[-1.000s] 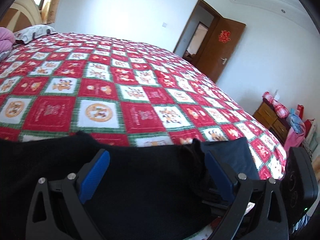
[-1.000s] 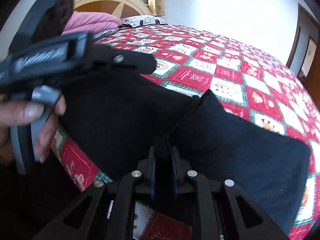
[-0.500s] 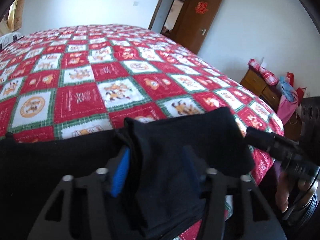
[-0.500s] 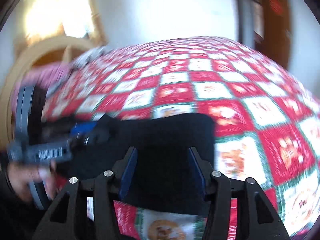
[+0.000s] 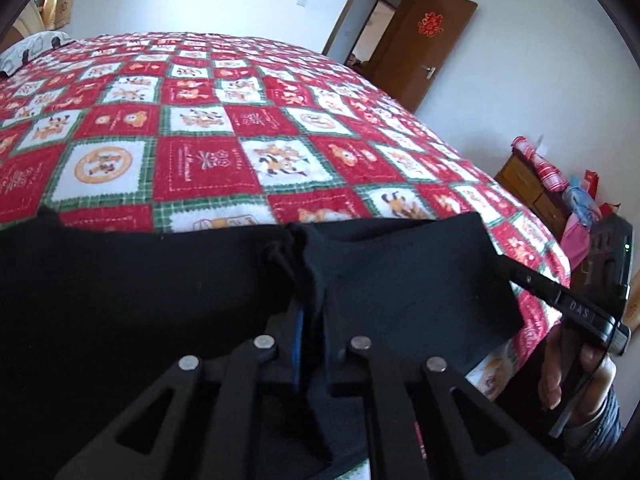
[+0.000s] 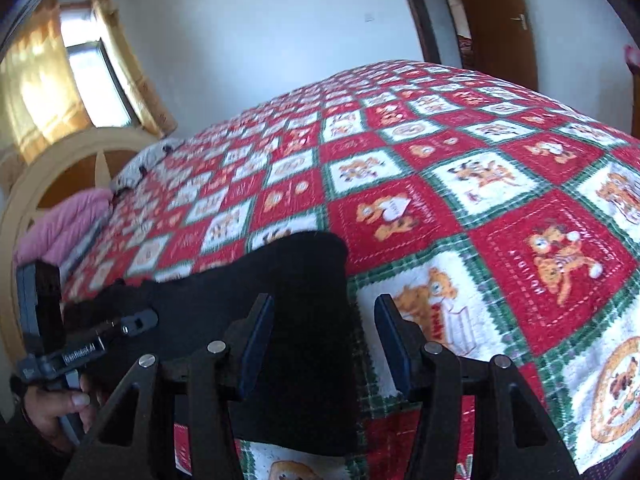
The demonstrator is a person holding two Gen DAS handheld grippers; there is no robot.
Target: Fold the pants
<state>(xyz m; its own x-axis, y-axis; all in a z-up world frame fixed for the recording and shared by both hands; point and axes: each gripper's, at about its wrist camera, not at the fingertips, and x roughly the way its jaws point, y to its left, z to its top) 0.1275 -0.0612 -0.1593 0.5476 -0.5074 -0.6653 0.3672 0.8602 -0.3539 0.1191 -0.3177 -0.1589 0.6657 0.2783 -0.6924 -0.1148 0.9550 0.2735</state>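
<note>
Black pants [image 5: 120, 300] lie across the near edge of the bed. My left gripper [image 5: 310, 320] is shut on a bunched fold at their middle, the blue pads pressed against the cloth. In the right wrist view the pants [image 6: 304, 280] end just under my right gripper [image 6: 326, 340]. That gripper stands open; the pants' end lies below its left finger [image 6: 260, 336] and nothing is pinched. Each gripper shows in the other's view: the left gripper [image 6: 136, 320] at the left and the right gripper [image 5: 520, 276] at the right, each held by a hand.
The bed carries a red, white and green patchwork quilt [image 5: 208, 160]. A pillow [image 5: 28, 48], a pink blanket [image 6: 64, 228] and a curved headboard [image 6: 48, 168] are at the far end. A brown door [image 5: 432, 40] and a wooden dresser [image 5: 532, 188] piled with clothes stand beyond the bed.
My left gripper went from wide open to shut on the pants' middle fold. My right gripper let go of the fabric, opened and swung to the pants' right end.
</note>
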